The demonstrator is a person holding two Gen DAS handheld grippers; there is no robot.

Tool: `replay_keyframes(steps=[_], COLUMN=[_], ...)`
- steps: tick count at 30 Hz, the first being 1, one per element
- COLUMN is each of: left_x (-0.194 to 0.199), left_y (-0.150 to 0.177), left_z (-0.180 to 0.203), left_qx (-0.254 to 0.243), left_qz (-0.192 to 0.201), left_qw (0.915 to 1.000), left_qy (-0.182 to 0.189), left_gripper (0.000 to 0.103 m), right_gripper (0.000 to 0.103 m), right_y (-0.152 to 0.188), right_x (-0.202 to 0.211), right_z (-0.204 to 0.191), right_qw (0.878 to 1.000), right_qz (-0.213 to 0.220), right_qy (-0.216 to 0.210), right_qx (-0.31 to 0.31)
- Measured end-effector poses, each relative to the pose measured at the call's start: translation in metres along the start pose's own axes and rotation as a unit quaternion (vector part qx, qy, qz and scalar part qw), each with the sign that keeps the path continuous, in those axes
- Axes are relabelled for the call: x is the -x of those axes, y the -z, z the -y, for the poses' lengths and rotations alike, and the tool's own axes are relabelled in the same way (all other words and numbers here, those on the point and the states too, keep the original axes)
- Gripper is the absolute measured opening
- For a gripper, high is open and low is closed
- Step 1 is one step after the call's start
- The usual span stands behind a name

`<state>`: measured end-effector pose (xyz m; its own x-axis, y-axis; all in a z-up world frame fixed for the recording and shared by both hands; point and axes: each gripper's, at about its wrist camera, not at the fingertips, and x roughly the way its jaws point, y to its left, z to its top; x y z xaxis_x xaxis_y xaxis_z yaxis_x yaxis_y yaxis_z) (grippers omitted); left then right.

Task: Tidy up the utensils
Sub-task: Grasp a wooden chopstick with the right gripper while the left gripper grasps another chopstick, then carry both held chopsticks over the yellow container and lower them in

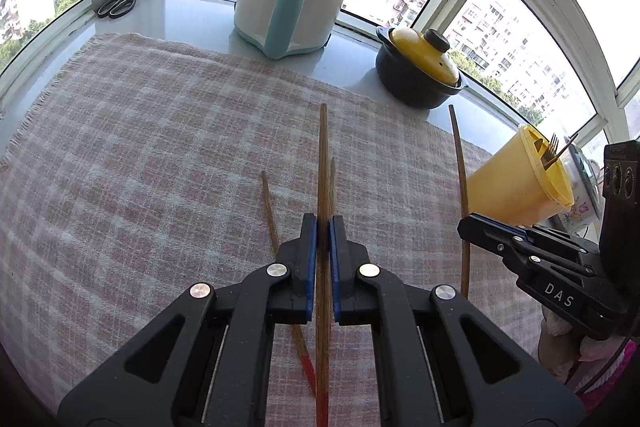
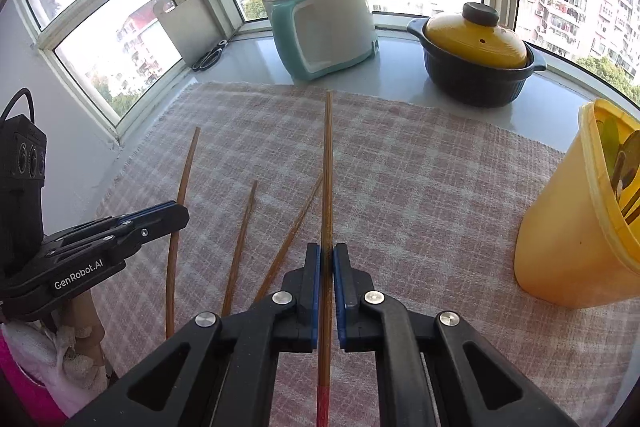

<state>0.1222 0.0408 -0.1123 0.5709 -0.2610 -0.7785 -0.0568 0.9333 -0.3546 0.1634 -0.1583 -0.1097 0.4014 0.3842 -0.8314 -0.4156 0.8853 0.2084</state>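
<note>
Black tongs (image 1: pixel 323 227), blue pads (image 1: pixel 312 267), silver screws

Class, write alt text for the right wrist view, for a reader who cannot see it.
The right gripper is shut on a chopstick pointing ahead over a checked cloth. Left of it, the left gripper holds another chopstick, and two more lie on the cloth. A yellow utensil holder stands at right.

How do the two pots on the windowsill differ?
The white pot is tall, with a teal side handle and a clear glass lid; the dark pot is squat, with a yellow domed lid and black knob. The white pot stands left of the dark pot, which is nearer the yellow utensil holder. Both sit lidded on the bare sill beyond the checked cloth.
</note>
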Motion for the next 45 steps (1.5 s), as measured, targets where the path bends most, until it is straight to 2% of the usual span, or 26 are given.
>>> replay_keyframes(steps=[11,25,33,45], left_x=[0.02,0.032,0.027,0.005], left_y=[-0.006,-0.03,-0.05,-0.079], left_z=[0.052,0.13,0.172,0.223], left_qx=[-0.023,-0.052,-0.06,-0.067], left_qz=[0.031,0.072,0.094,0.108], left_qw=[0.9987,0.9925,0.9883,0.986], left_qy=[0.033,0.084,0.105,0.108], left_gripper=[0.004,0.004,0.004,0.004], right_gripper=[0.004,0.004,0.004,0.004], right_y=[0.009,0.013,0.005,-0.011], right_x=[0.06,0.141,0.167,0.181], right_z=[0.02,0.079,0.112,0.156], right_qw=[0.999,0.991,0.986,0.982], right_qz=[0.053,0.128,0.152,0.173], right_qy=[0.007,0.041,0.054,0.063], right_qx=[0.001,-0.022,-0.033,-0.044])
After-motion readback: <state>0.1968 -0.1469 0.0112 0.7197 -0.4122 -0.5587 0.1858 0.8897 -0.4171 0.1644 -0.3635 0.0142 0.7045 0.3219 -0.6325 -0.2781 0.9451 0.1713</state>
